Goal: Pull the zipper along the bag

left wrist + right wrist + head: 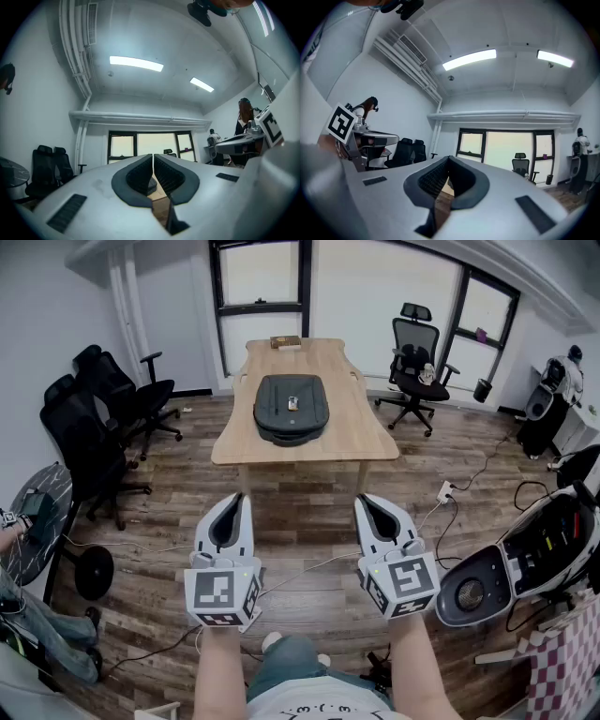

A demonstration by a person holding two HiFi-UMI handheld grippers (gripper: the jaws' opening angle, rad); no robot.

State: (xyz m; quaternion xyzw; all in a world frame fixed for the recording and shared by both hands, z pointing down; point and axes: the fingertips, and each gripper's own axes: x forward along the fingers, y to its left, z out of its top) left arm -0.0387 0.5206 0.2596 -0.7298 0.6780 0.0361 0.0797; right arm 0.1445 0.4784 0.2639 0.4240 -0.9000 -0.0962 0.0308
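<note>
You held the left gripper [228,521] and right gripper [378,517] closed and empty, well short of the bag [291,407] on the table [234,442].

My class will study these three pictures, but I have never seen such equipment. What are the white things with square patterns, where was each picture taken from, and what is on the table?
There is no robot here. A person holds a tool in each hand: the left hand-held gripper and the right hand-held gripper. Each has two jaws and carries square markers. The wide picture comes from a camera on the person's head, looking down. The other two come from cameras riding on each gripper, looking along its jaws. Both pairs of jaws are shut and hold nothing. Ahead, a wooden table carries a dark grey bag lying flat and a small box at its far end. The grippers are well short of the bag.
</note>
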